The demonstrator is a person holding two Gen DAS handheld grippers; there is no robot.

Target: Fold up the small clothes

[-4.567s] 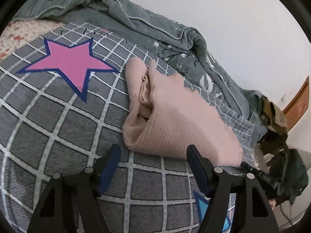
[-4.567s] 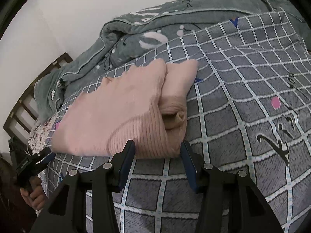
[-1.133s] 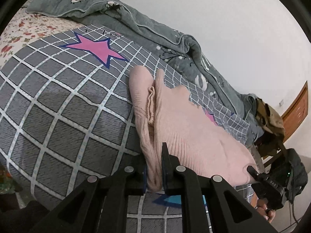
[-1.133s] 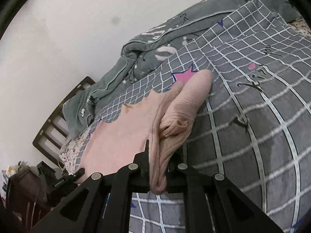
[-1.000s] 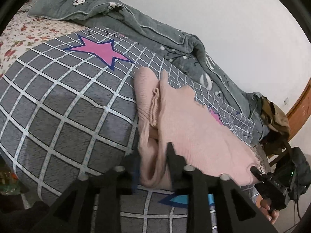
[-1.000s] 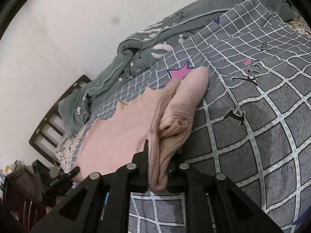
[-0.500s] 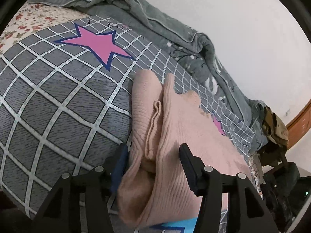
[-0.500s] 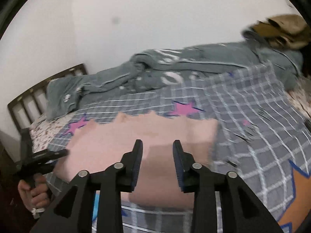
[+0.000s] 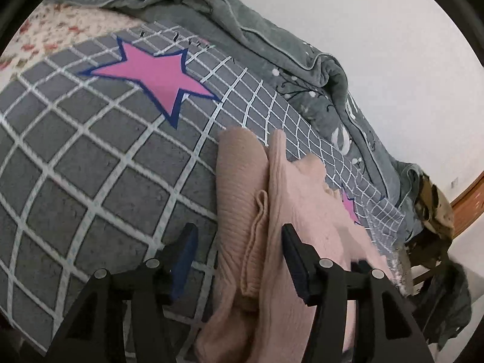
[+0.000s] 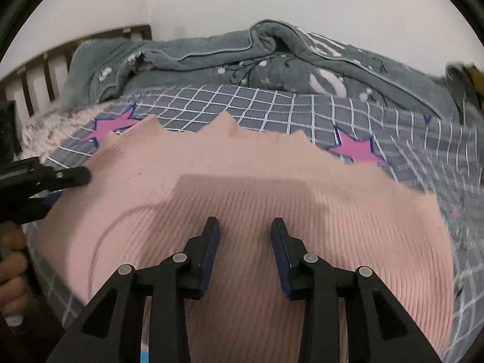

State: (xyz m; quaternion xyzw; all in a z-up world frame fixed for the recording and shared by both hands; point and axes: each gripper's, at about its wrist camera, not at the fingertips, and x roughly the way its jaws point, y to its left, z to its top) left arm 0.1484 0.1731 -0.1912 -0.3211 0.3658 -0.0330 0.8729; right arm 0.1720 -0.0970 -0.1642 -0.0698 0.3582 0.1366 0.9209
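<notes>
Pink ribbed sweater (image 10: 260,211) lies folded on the bed (image 9: 90,157), just released: left gripper (image 9: 239,243) and right gripper (image 10: 245,239) both gape open, so this fold looks done

Soft even light; fisheye bending, dark corners; right view motion-blurred.

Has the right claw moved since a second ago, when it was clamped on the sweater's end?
Yes. The right claw has let go, swung round and now hangs open over the sweater, facing the headboard.
</notes>
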